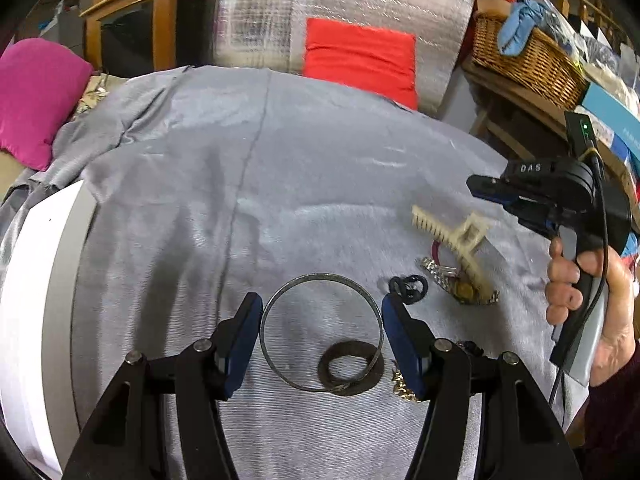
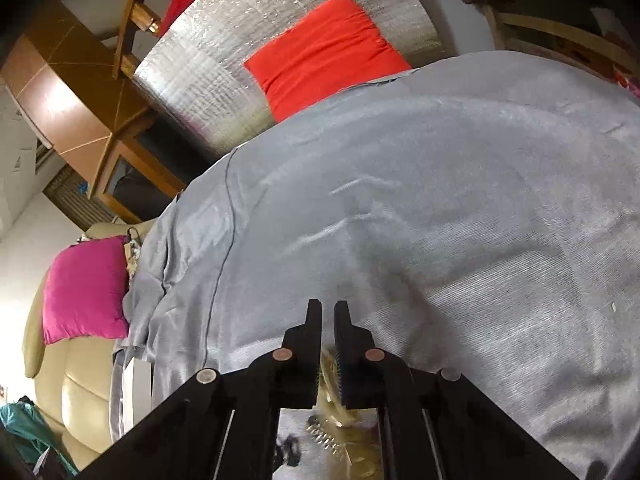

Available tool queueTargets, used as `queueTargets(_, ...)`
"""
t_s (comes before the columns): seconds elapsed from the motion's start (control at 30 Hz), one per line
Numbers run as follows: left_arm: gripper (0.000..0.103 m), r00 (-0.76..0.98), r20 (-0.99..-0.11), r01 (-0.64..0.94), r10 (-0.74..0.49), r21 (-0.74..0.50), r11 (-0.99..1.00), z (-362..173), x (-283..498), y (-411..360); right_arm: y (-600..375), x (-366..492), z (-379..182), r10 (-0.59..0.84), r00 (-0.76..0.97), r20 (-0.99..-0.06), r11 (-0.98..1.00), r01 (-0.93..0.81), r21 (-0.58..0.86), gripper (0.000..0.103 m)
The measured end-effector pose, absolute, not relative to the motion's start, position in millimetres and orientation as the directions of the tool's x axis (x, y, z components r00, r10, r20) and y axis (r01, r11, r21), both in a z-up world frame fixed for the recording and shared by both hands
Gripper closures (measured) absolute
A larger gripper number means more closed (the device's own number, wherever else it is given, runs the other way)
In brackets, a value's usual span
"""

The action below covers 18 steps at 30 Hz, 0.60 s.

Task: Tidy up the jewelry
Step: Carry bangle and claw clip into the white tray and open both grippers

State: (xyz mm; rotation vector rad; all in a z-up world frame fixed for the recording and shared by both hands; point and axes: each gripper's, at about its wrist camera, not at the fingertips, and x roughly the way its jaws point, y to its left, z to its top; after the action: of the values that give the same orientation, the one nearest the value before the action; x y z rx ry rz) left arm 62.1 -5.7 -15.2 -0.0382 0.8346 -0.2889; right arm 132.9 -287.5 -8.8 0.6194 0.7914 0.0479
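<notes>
Early stage, by the look of it: nothing sorted yet, all jewelry loose on the grey cloth (image 1: 320,160). Landmark: silver bangle (image 1: 320,330), flat on the cloth. Left gripper (image 1: 322,338) fingers spread wide, straddling the bangle, one pad just outside each side, no grip yet. Dark hair tie (image 1: 350,368) overlapping the bangle's near-right rim. Small black loop piece (image 1: 410,286) just right of the bangle. Metal-band wristwatch (image 1: 464,286) further right of the bangle, cream comb hair clip (image 1: 452,234) beyond it. Gold chain (image 1: 404,388) near-right of the bangle, mostly hidden behind the right finger. White round container (image 1: 36,300) well left of the bangle, likely the destination; contents not visible. Right gripper (image 2: 328,312) fingers narrow, almost closed, nothing between the tips, raised over the clip and watch. Left to do: everything, bangle probably first.
</notes>
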Motion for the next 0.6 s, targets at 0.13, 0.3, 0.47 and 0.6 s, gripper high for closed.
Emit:
queueTargets(0.13, 0.04, 0.634, -0.73, 0.22, -0.257, -0.149, 0.964, -16.6, 60.7, 5.3, -274.7, 131.7, -6.6, 0.239, 0.698, -0.674, 0.853, 0.18, 0.489, 0.096)
queueTargets(0.3, 0.04, 0.632, -0.735, 0.204, -0.244, -0.146, 0.968, -16.1, 59.5, 15.4, -285.1, 127.6, -11.7, 0.226, 0.669, -0.708, 0.859, 0.206, 0.468, 0.026)
queueTargets(0.47, 0.04, 0.634, -0.734, 0.199, -0.245, -0.152, 0.968, -15.4, 58.7, 16.8, -300.6, 119.9, -19.1, 0.222, 0.665, -0.713, 0.855, 0.219, 0.471, 0.045)
queueTargets(0.6, 0.04, 0.633, -0.736, 0.2, -0.242, -0.147, 0.969, -16.9, 58.4, 14.7, -291.3, 126.5, -38.4, 0.242, 0.595, -0.767, 0.875, 0.207, 0.437, 0.075)
